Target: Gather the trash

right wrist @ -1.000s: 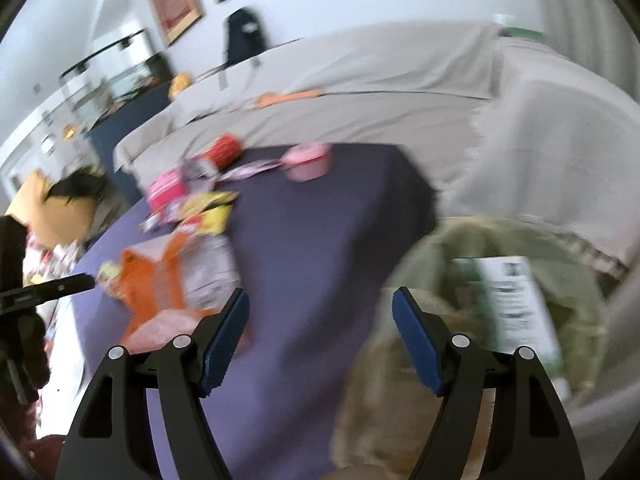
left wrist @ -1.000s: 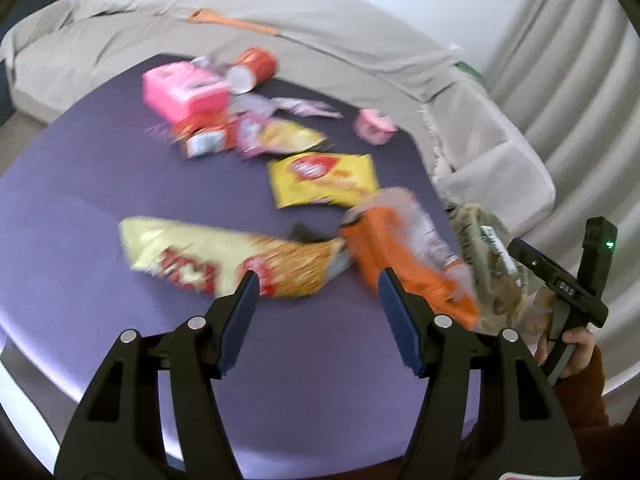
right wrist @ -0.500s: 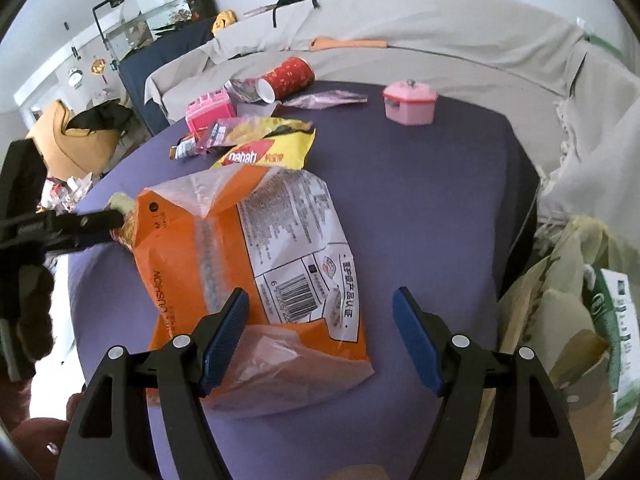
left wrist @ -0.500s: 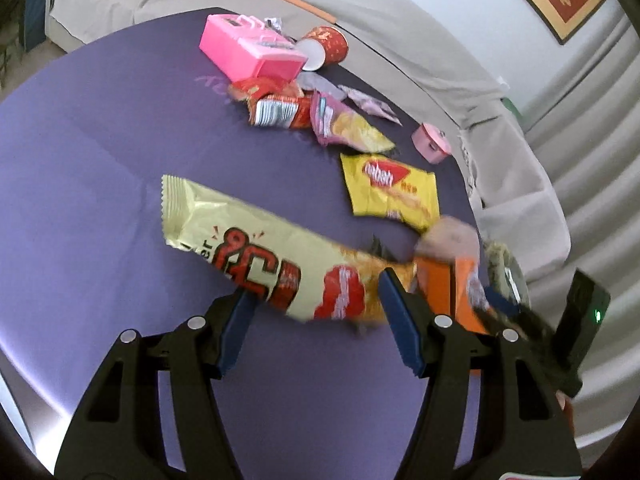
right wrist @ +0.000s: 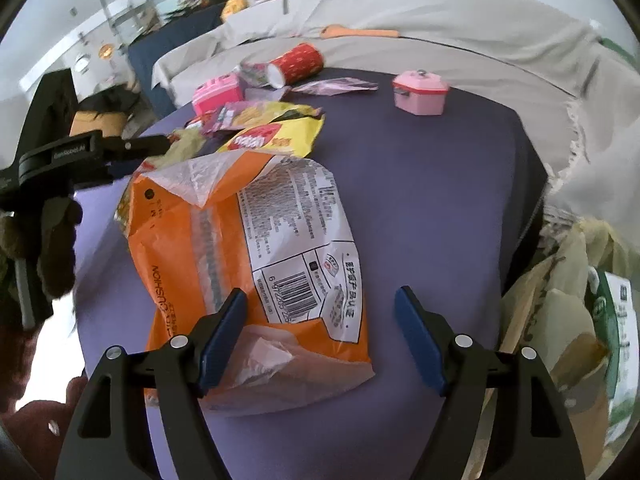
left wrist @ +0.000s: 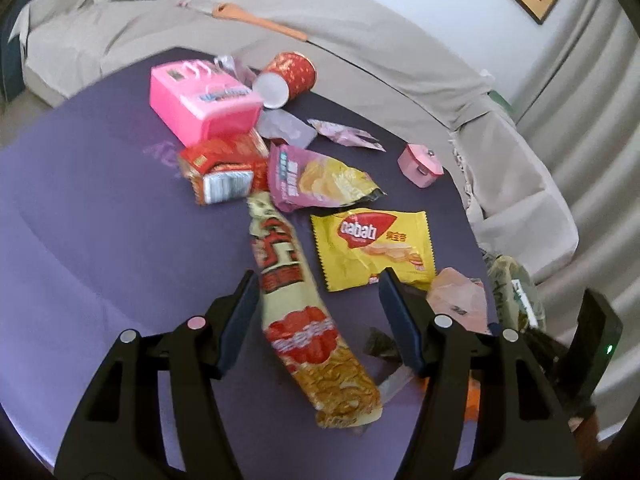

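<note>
Straddling long noodle packet (left wrist: 304, 312), left gripper (left wrist: 318, 312) fingers (left wrist: 240, 320) apart

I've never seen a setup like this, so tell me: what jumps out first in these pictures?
The litter of bright snack packaging on the purple table: a big orange-and-white crinkled plastic bag lies right before the open right gripper, and a long yellow-and-red noodle wrapper runs between the fingers of the open left gripper. Farther back sit a pink plastic box and a tipped red paper cup.

My left gripper (left wrist: 318, 322) has swung round; the long noodle packet (left wrist: 298, 292) now runs lengthwise between its fingers. The orange bag (right wrist: 248, 264) looks unmoved since half a second ago.
</note>
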